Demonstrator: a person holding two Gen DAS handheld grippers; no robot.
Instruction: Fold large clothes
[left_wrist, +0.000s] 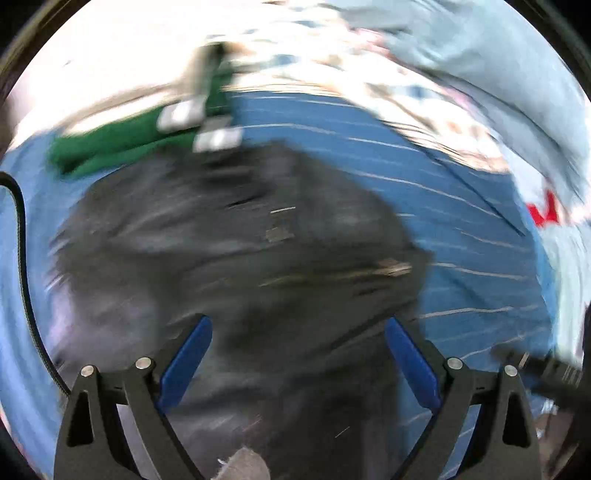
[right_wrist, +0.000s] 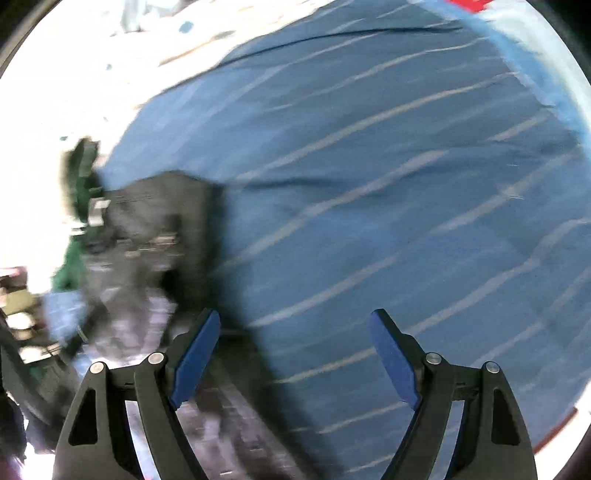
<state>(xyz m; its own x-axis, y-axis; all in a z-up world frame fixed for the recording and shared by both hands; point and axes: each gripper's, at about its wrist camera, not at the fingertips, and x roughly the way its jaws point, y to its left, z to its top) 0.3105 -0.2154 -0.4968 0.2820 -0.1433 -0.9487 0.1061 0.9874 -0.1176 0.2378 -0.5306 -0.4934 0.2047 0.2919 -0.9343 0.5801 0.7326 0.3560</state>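
A dark grey garment (left_wrist: 236, 251) lies bunched on a blue striped sheet (left_wrist: 461, 229). Both views are blurred by motion. My left gripper (left_wrist: 297, 325) is open above the garment with nothing between its blue pads. In the right wrist view the same garment (right_wrist: 155, 236) lies at the left on the sheet (right_wrist: 388, 184). My right gripper (right_wrist: 295, 321) is open and empty, over the garment's right edge and the sheet.
A green garment (left_wrist: 122, 144) with white tags lies beyond the grey one, also seen in the right wrist view (right_wrist: 75, 258). Light blue cloth (left_wrist: 498, 66) and a patterned white cover (left_wrist: 424, 103) lie at the far right. A black cable (left_wrist: 26, 277) hangs at left.
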